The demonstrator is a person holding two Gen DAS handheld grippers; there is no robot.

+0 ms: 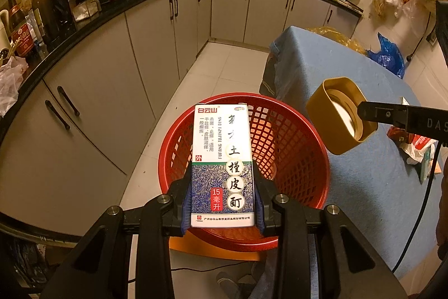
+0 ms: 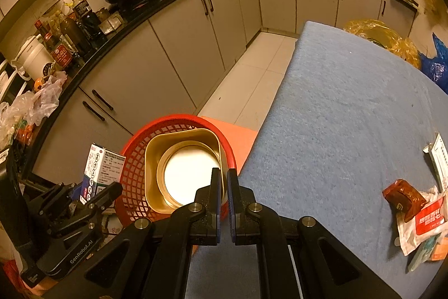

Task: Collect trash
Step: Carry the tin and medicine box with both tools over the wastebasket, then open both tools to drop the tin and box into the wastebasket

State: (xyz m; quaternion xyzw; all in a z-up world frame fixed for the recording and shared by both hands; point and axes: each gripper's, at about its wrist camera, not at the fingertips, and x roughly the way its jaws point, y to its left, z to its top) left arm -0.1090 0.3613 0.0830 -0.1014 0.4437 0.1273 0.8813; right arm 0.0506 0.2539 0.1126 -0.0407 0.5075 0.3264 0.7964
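**Drop both pieces squarely into the basket**

Left tongs (image 1: 222,203) clamping medicine box (image 1: 222,159) above red mesh basket (image 1: 294,136), off the desk's (image 2: 350,102) left edge. Right tongs (image 2: 223,187) pinching gold lid's (image 2: 182,173) wall. Centre over basket's opening before releasing.

My left tongs (image 1: 222,210) hold a white-blue medicine box (image 1: 221,164) upright over the red mesh basket (image 1: 294,147); my right tongs (image 2: 223,203) pinch a gold lid (image 2: 184,173).
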